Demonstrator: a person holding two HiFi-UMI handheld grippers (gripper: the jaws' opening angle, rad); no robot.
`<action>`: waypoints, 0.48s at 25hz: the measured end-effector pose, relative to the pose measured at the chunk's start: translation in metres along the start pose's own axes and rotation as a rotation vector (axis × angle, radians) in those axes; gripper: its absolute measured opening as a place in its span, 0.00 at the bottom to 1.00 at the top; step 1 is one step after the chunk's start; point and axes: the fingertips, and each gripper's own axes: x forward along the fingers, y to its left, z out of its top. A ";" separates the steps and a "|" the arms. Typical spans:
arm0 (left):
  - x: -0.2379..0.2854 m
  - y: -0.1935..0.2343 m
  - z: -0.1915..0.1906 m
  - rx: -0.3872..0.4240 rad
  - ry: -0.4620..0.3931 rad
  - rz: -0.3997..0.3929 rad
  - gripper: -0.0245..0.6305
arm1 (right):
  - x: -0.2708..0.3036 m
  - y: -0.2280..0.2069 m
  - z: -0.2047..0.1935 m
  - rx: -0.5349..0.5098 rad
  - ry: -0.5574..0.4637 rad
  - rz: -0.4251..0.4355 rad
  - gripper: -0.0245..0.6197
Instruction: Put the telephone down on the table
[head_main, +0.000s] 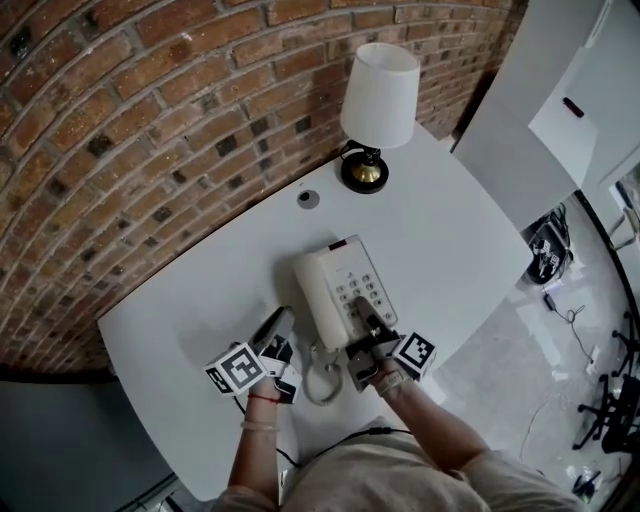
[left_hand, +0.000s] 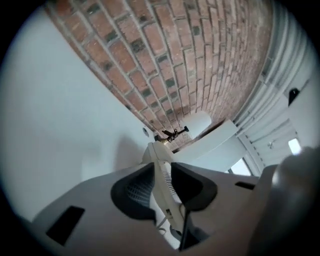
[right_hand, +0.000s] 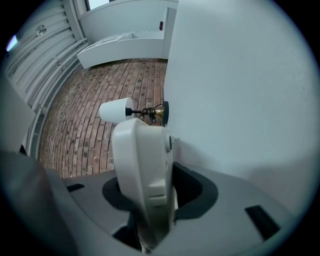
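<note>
A cream telephone (head_main: 345, 290) lies in the middle of the white table (head_main: 450, 230), its handset (head_main: 312, 300) along its left side and a coiled cord (head_main: 322, 380) at the near end. My right gripper (head_main: 368, 322) reaches over the near end of the keypad. In the right gripper view the gripper (right_hand: 150, 190) is shut on the telephone's body (right_hand: 140, 155), turned on its side. My left gripper (head_main: 285, 325) sits at the phone's near left edge. In the left gripper view the gripper (left_hand: 167, 187) has both pads against a thin white edge of the telephone (left_hand: 159, 160).
A lamp with a white shade (head_main: 378, 100) stands at the table's far side by the brick wall (head_main: 150, 120). A round cable hole (head_main: 308, 198) sits behind the phone. The floor to the right holds cables and gear (head_main: 548, 255).
</note>
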 end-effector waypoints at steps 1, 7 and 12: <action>-0.002 -0.003 0.000 0.083 0.005 0.015 0.16 | 0.001 -0.001 0.000 0.000 0.001 -0.005 0.30; -0.002 -0.018 -0.021 0.507 0.122 0.103 0.04 | 0.001 -0.004 -0.001 0.040 -0.018 -0.035 0.30; -0.006 -0.038 -0.051 0.639 0.224 0.065 0.04 | 0.001 -0.007 0.000 0.072 -0.039 -0.065 0.30</action>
